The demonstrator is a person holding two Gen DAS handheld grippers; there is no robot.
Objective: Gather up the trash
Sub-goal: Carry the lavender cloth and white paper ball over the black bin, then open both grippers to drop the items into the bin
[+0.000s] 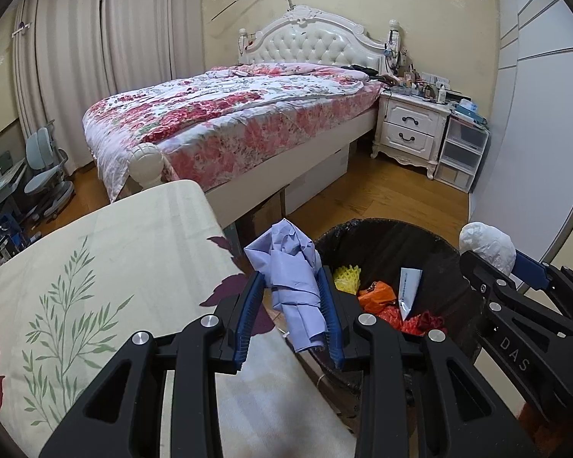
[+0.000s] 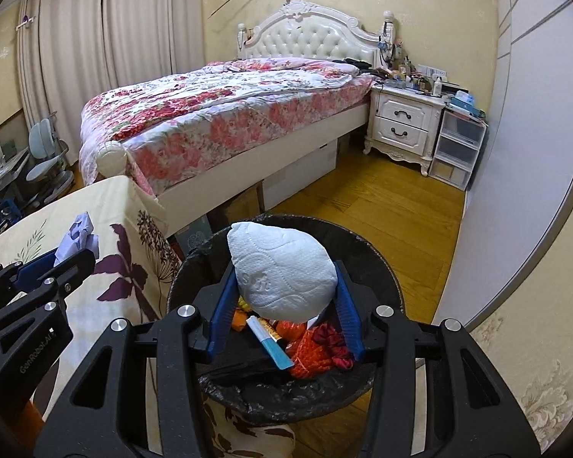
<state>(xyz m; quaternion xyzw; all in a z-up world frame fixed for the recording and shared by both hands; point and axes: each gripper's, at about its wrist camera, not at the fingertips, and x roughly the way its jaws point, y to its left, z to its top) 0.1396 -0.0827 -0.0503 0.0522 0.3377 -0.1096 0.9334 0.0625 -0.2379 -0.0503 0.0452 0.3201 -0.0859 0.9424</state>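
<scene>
Two pieces of trash are in my tongs, one in each. My left gripper [image 1: 292, 305] is clamped on a crumpled lilac paper [image 1: 294, 271], which sits above the table edge, just beside the bin's near rim and not yet over its mouth. My right gripper [image 2: 282, 297] is clamped on a white tissue wad [image 2: 282, 271], and that one hangs directly above the bin [image 2: 386, 267], over the open liner.

Below the wad, the bin already holds an orange wrapper [image 1: 378, 294], red netting [image 2: 317, 347], a yellow scrap [image 1: 347, 276] and a white-and-blue packet [image 2: 271, 339], so I judge some collecting is done. What is left, as I read it, is to let the wad drop, then bring the paper a little rightward over the liner and release it too.

Left of the bin, the table [image 1: 107, 252] with its floral cloth shows no more litter in the part I can see, though my own tongs hide some of it. Farther off, the wood floor [image 2: 382, 206] looks bare of trash, and beyond it stand the bed [image 1: 229, 114] and a cluttered nightstand [image 1: 412, 126]; whether anything there counts as trash I cannot tell.
</scene>
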